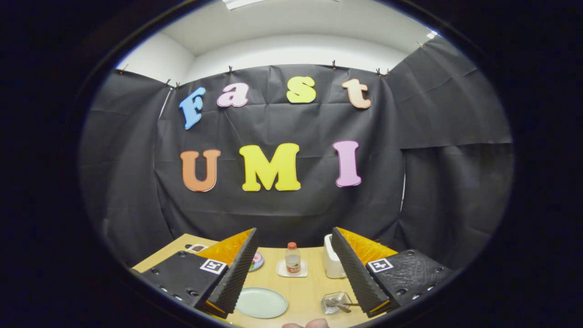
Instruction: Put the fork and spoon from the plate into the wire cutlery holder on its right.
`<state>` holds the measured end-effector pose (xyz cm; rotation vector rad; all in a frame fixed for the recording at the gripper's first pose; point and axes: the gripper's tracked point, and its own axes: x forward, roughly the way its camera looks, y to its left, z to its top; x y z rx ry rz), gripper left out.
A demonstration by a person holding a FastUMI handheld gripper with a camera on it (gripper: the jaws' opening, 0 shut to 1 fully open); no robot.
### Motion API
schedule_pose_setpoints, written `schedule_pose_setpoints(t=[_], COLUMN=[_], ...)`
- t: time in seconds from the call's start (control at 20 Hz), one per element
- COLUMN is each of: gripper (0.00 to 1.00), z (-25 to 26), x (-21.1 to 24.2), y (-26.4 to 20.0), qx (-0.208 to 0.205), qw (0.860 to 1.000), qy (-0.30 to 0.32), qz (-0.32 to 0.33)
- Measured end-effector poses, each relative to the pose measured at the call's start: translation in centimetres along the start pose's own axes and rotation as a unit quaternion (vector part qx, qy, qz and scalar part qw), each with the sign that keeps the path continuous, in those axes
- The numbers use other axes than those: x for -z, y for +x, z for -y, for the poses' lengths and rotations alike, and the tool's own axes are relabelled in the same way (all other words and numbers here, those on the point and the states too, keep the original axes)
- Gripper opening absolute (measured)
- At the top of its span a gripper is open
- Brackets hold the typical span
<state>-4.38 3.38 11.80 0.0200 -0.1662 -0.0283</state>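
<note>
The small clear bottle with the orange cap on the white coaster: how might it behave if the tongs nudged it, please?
The small clear bottle with the orange cap stands upright and narrow, so a push near its top would probably tip it. It looks like light plastic, likely to slide with its square white coaster. The open tongs hold nothing.

no readable text, bottle (293,258) label too small to read

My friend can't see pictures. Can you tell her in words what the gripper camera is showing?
The gripper is open above a wooden table, with a pale green plate between its fingers. A wire cutlery holder with cutlery in it sits to the plate's right. Beyond them are a small bottle on a coaster and a white container.
</note>
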Motion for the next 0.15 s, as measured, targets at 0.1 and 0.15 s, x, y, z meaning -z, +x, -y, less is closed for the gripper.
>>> schedule_pose_setpoints(t=[0.1,0.15], gripper=[0.96,0.96], z=[-0.01,0.03], x=[-0.10,-0.14], y=[-0.04,-0.05], qx=[0.000,-0.001], qw=[1.000,1.000], qy=[0.000,0.000], qz=[0.000,-0.001])
